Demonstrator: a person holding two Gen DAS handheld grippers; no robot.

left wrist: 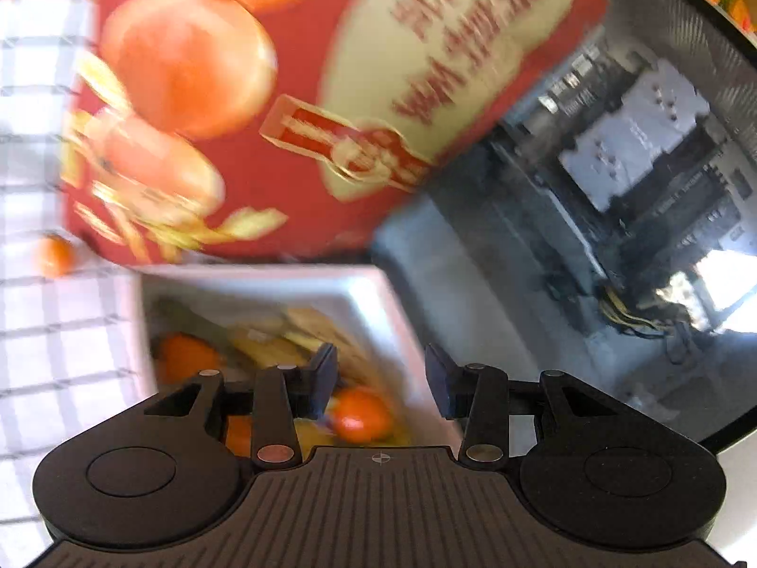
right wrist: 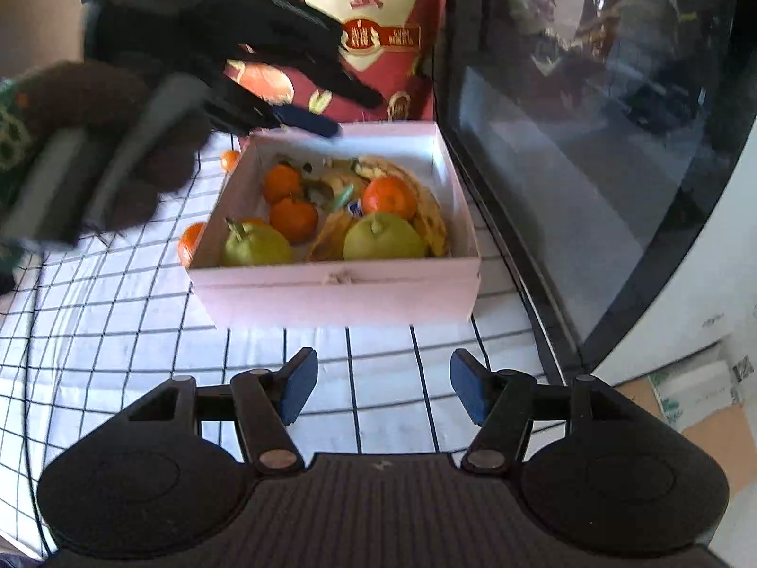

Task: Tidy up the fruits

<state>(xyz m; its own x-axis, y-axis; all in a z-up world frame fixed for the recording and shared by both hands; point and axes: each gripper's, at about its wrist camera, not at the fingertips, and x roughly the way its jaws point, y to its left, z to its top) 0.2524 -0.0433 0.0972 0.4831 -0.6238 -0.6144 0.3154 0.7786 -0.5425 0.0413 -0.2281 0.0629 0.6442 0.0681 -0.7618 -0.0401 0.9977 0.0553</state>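
Note:
A pink box (right wrist: 331, 288) on the checked cloth holds tangerines (right wrist: 293, 217), two green pears (right wrist: 383, 239) and spotted bananas (right wrist: 433, 222). My left gripper (left wrist: 381, 381) is open and empty, hovering just above the box's (left wrist: 374, 293) far edge, over a tangerine (left wrist: 362, 414); it also shows in the right wrist view (right wrist: 331, 113). My right gripper (right wrist: 383, 390) is open and empty, low over the cloth in front of the box. Two loose tangerines lie on the cloth left of the box, one near (right wrist: 191, 241), one far (right wrist: 231, 160).
A red printed carton (right wrist: 369, 28) stands right behind the box. A dark glass-fronted appliance (right wrist: 591, 142) stands close on the right. The checked cloth (right wrist: 118, 341) stretches to the left. A loose tangerine (left wrist: 54, 255) lies by the carton in the left wrist view.

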